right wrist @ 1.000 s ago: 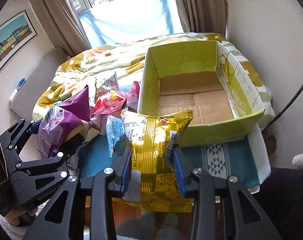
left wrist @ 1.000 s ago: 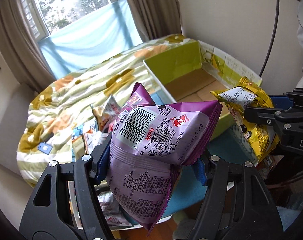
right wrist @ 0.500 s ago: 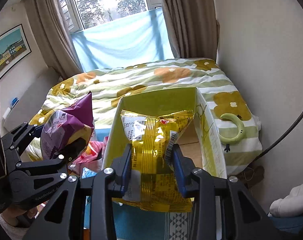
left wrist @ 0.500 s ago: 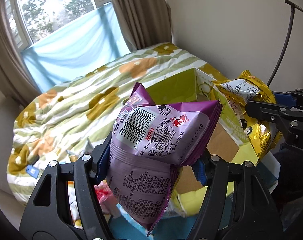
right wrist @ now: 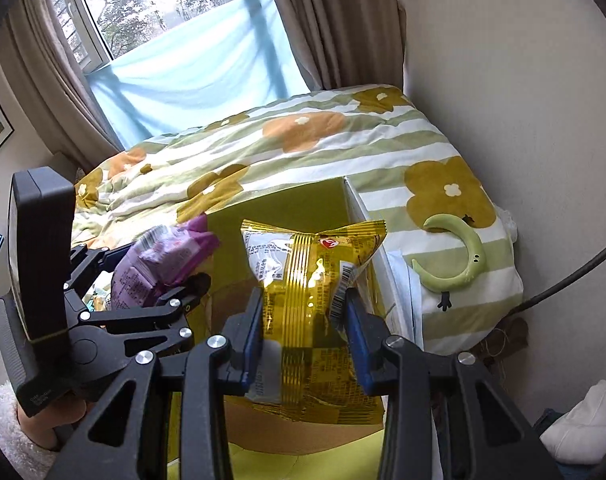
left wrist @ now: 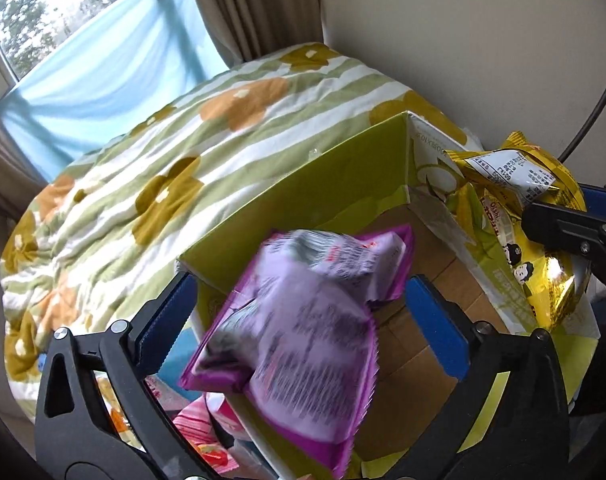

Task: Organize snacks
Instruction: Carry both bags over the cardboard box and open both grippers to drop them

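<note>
A green cardboard box with a brown floor lies on the bed. My left gripper hangs over its near left corner. Its jaws are opening wide, and the blue pads stand clear of the purple snack bag. That bag is blurred and loose between them, tilted toward the box. The right wrist view shows the same purple bag at the left gripper. My right gripper is shut on an upright gold snack bag above the box's right part. The gold bag also appears at far right.
A green striped quilt with flowers covers the bed behind the box. A green crescent toy lies right of the box, near the wall. Other snack packs lie below the box's left corner. A fluffy white sleeve is at lower left.
Both grippers travelled from the snack pile to above the box. The left jaws went from clamping the purple bag to wide apart, and the bag slipped loose. The right grip is unchanged.
</note>
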### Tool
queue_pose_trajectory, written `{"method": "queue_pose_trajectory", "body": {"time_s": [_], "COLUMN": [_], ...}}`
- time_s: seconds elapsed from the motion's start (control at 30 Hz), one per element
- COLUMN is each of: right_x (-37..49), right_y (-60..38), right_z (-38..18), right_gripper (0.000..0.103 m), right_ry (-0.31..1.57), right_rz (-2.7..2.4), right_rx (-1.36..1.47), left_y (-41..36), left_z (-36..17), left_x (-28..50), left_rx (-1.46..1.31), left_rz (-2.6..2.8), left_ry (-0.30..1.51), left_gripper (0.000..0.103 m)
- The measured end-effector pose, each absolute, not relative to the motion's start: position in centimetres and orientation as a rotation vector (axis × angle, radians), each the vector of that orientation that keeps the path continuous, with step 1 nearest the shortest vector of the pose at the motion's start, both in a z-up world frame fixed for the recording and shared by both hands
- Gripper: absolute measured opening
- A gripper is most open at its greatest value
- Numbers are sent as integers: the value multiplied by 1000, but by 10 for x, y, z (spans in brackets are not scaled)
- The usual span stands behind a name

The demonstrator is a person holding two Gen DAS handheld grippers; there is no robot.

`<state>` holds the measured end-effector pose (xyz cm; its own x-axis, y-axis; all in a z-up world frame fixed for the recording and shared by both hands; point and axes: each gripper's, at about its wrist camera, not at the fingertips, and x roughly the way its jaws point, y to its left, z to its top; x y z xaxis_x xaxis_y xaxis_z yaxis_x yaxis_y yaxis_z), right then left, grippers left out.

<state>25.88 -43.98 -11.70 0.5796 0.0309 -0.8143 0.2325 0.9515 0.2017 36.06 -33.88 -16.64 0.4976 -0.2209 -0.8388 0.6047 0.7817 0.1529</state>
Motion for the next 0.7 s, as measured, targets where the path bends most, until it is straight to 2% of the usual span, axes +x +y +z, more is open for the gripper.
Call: {"method": "queue_pose_trajectory", "body": {"time_s": [0.7], "right_x": [307], "right_y": [-442], "right_z": [-146], "right_gripper": [35], "right_ry": [1052], "right_rz": [-87], "right_rx": [280], "left_y": [-247], "left_z": [-153], "left_x": [345], "left_rx": [312], "left_rz": [-391], "left_ry": [967], "left_gripper": [103]}}
